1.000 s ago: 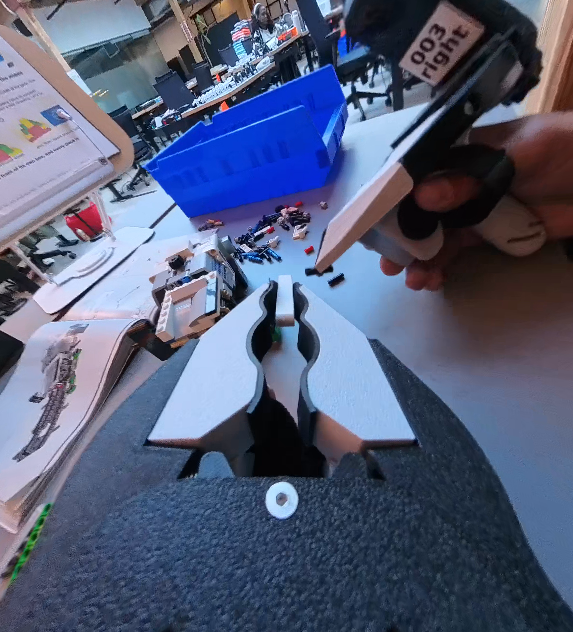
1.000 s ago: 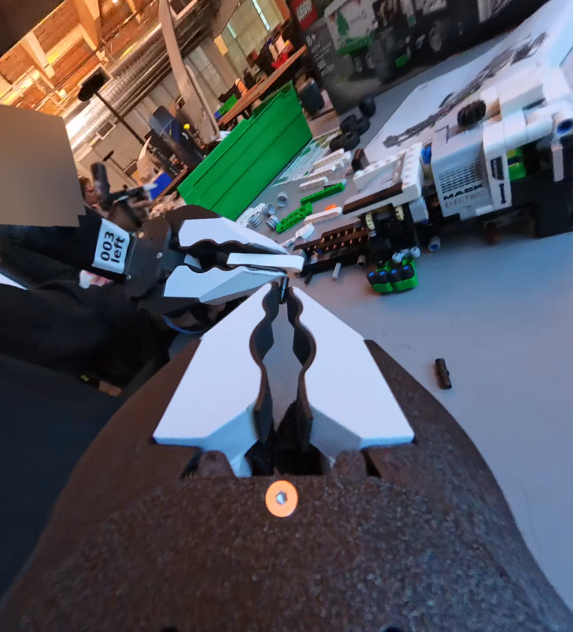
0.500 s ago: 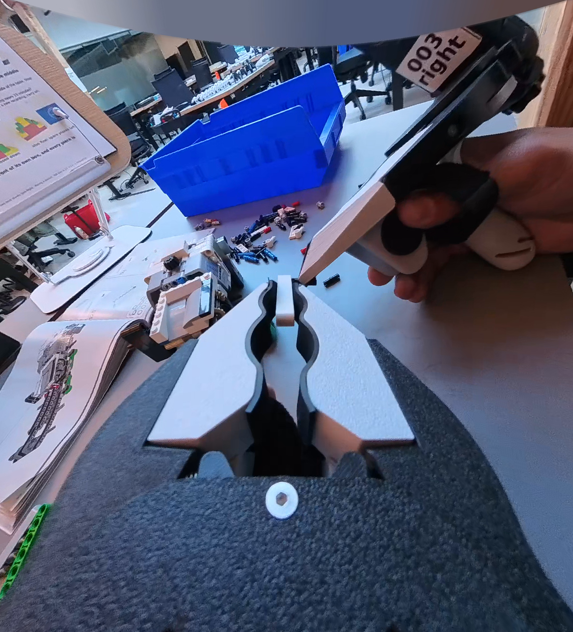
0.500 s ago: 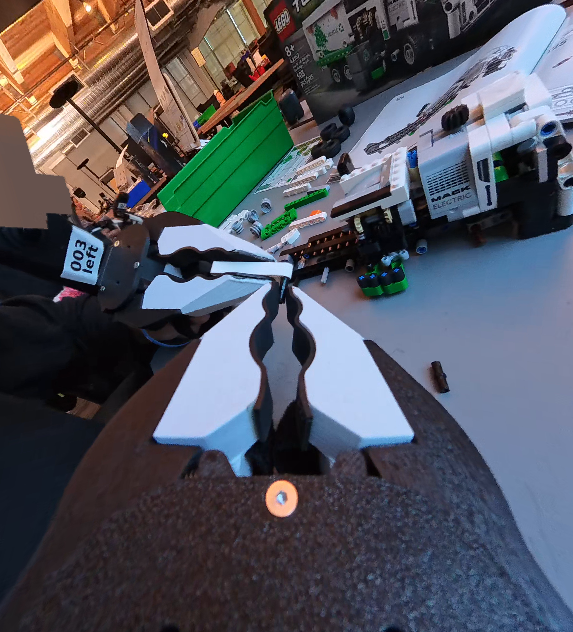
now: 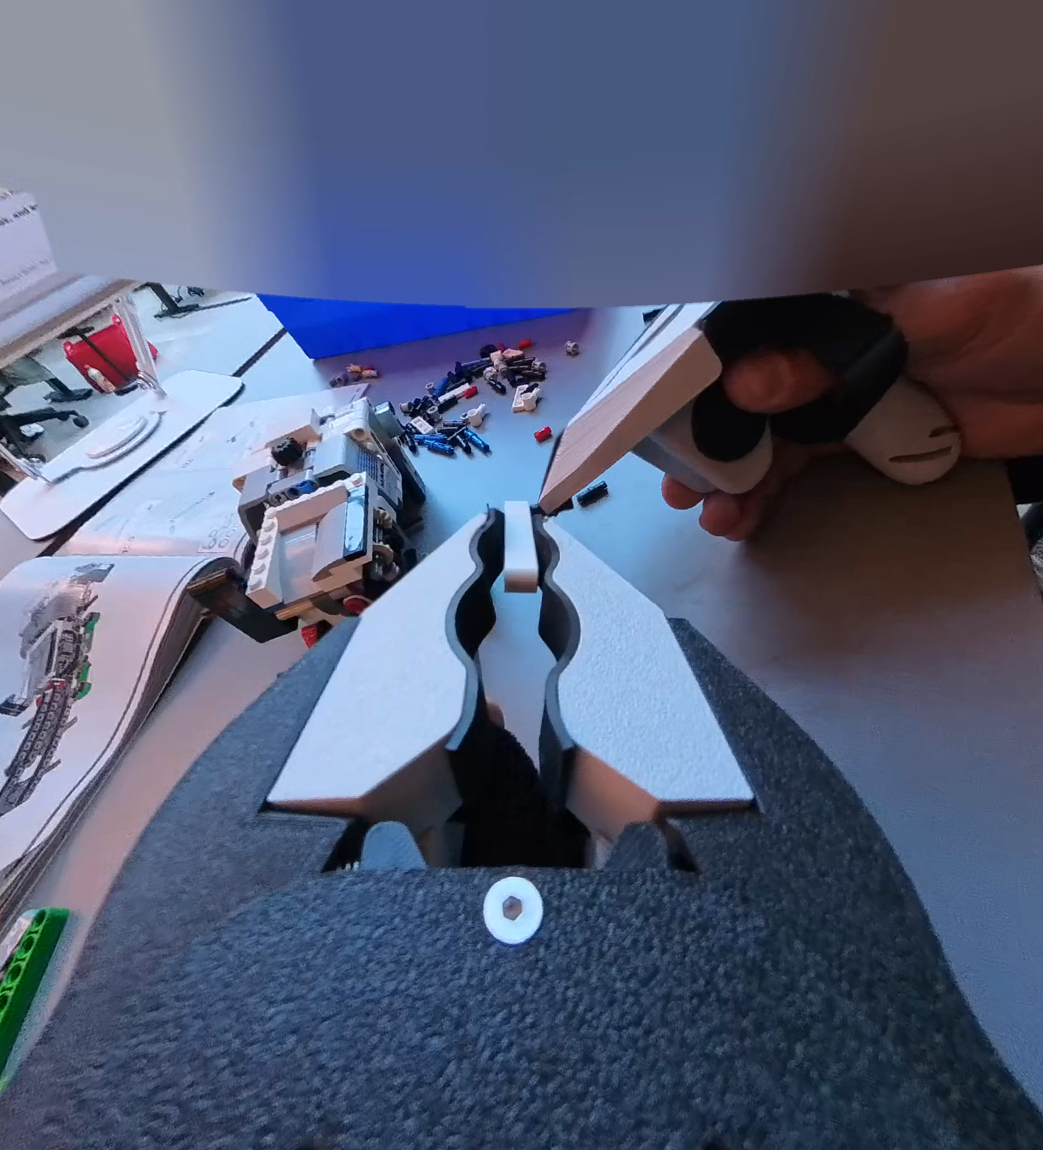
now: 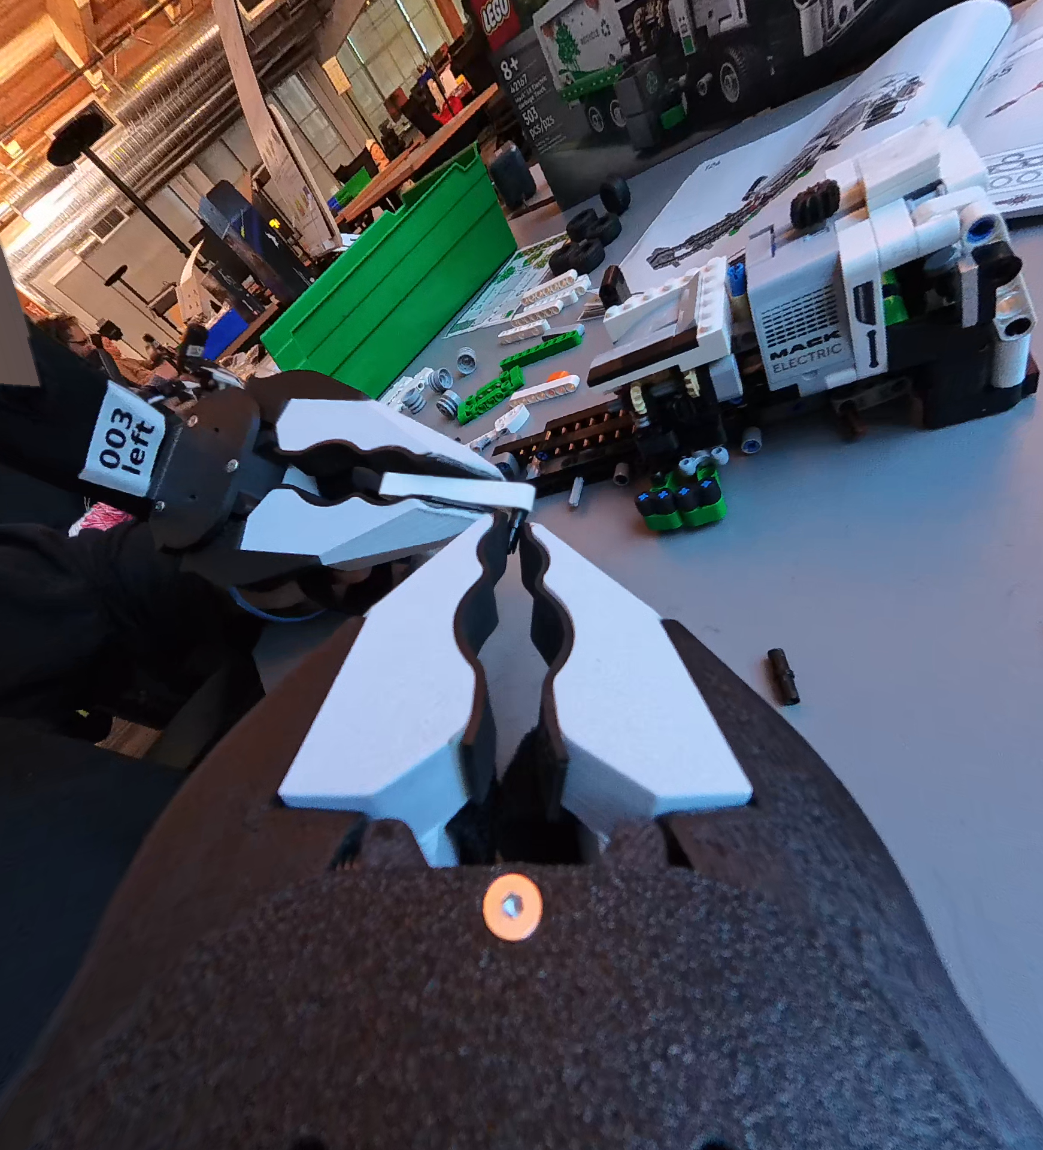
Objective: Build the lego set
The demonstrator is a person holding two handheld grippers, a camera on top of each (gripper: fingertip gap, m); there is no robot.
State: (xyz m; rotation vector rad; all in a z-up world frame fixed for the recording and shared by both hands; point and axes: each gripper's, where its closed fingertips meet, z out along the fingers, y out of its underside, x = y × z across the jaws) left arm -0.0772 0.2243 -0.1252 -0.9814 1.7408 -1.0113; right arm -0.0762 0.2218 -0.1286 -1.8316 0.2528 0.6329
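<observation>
My left gripper [image 5: 518,515] is shut on a flat white lego beam [image 5: 519,551], which sticks out past the fingertips. My right gripper [image 6: 511,528] is shut on a small black pin [image 6: 514,532]. Its tip holds the pin against the far end of the white beam [image 6: 463,491]. In the left wrist view the right gripper [image 5: 549,505] comes in from the upper right, held by a hand. The left gripper [image 6: 500,488] shows in the right wrist view, from the left. The part-built white truck model [image 5: 320,516] [image 6: 817,336] stands on the grey table.
A pile of small loose pieces [image 5: 475,404] lies before a blue bin [image 5: 382,323]. An open instruction booklet [image 5: 58,653] lies left. A green bin [image 6: 394,286], wheels [image 6: 593,230], loose beams [image 6: 537,348], a green block with pins [image 6: 684,504] and a loose black pin [image 6: 782,675] lie on the table. Both grippers' tips are close together, under 4 cm apart.
The right gripper's tip has moved in from above the table to touch the end of the white beam. Both grippers have stayed shut on their pieces.
</observation>
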